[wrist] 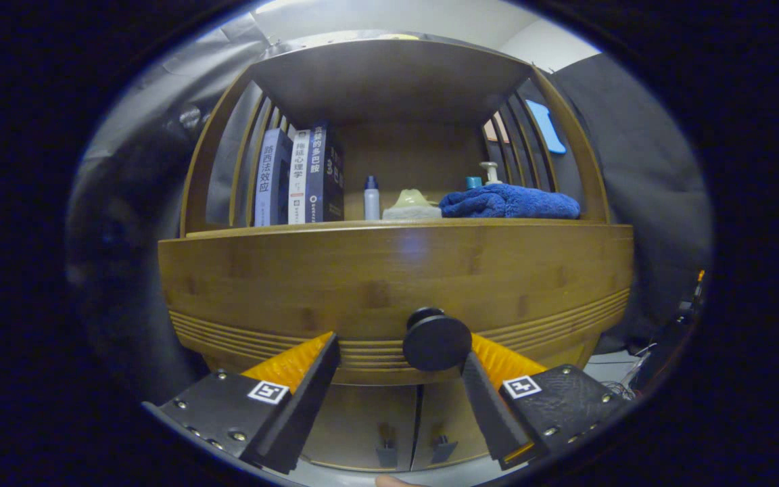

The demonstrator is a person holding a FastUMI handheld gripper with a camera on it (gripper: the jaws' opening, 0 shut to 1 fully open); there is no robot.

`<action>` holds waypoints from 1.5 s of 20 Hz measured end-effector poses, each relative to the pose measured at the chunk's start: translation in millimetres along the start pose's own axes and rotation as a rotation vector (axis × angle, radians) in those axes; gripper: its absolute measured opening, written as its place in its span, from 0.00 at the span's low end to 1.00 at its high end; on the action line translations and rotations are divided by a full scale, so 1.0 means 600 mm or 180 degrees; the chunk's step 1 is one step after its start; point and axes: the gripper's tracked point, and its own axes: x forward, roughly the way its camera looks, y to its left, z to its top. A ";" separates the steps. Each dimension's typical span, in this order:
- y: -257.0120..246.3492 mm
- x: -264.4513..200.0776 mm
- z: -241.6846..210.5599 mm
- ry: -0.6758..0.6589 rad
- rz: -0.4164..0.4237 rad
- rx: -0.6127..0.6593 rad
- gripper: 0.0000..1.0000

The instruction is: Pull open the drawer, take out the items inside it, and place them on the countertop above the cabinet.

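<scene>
With my gripper [399, 368] spread wide, I see the knob [436, 342] between its fingers, nearer the right one, on the closed drawer [389, 284]. I judge the reach is under way; next I must centre, close and pull straight back. Books [298, 177], a bottle [371, 198] and a towel [508, 202] crowd the countertop [403, 224].

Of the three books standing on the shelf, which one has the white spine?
The middle book: its spine is white, while the books on either side are blue and dark navy. The open gripper is below at the drawer knob.
</scene>
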 end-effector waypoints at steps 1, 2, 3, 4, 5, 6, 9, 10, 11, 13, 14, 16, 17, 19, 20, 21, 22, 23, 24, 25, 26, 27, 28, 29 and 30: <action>0.001 0.005 0.001 -0.0010 0.0000 0.0001 0.99; 0.001 0.014 0.000 -0.0006 0.0002 -0.0010 0.99; 0.001 0.020 0.000 -0.0004 0.0005 -0.0013 0.99; 0.001 0.028 -0.001 0.0004 0.0010 -0.0017 0.99; 0.000 0.033 -0.001 0.0018 0.0013 -0.0035 0.99; 0.001 0.034 -0.001 0.0012 0.0028 -0.0034 0.99; 0.000 0.037 -0.002 0.0105 0.0034 -0.0011 0.99; 0.000 0.038 -0.002 0.0147 0.0033 0.0016 0.99; 0.001 0.038 -0.004 0.0213 0.0040 0.0068 0.99; 0.001 0.037 -0.005 0.0322 0.0058 0.0138 0.99; -0.001 0.038 -0.006 0.0376 0.0070 0.0152 0.99; -0.009 0.032 -0.031 0.0629 0.0043 0.0179 0.99; -0.016 0.024 -0.047 0.0783 0.0015 0.0203 0.99; -0.038 0.004 -0.070 0.1002 -0.0068 0.0253 0.99; -0.046 0.000 -0.076 0.1060 -0.0116 0.0265 0.99; -0.062 -0.014 -0.084 0.1099 -0.0171 0.0255 0.99; -0.077 -0.031 -0.088 0.1138 -0.0219 0.0231 1.00; -0.086 -0.047 -0.092 0.1167 -0.0245 0.0212 1.00; -0.096 -0.064 -0.096 0.1223 -0.0283 0.0212 0.99; -0.100 -0.083 -0.099 0.1264 -0.0287 0.0248 1.00; -0.098 -0.100 -0.096 0.1266 -0.0259 0.0290 1.00; -0.097 -0.117 -0.091 0.1255 -0.0221 0.0298 0.99; -0.096 -0.133 -0.086 0.1242 -0.0170 0.0264 0.99; -0.094 -0.150 -0.081 0.1227 -0.0105 0.0208 0.99; -0.091 -0.168 -0.076 0.1223 -0.0038 0.0159 0.99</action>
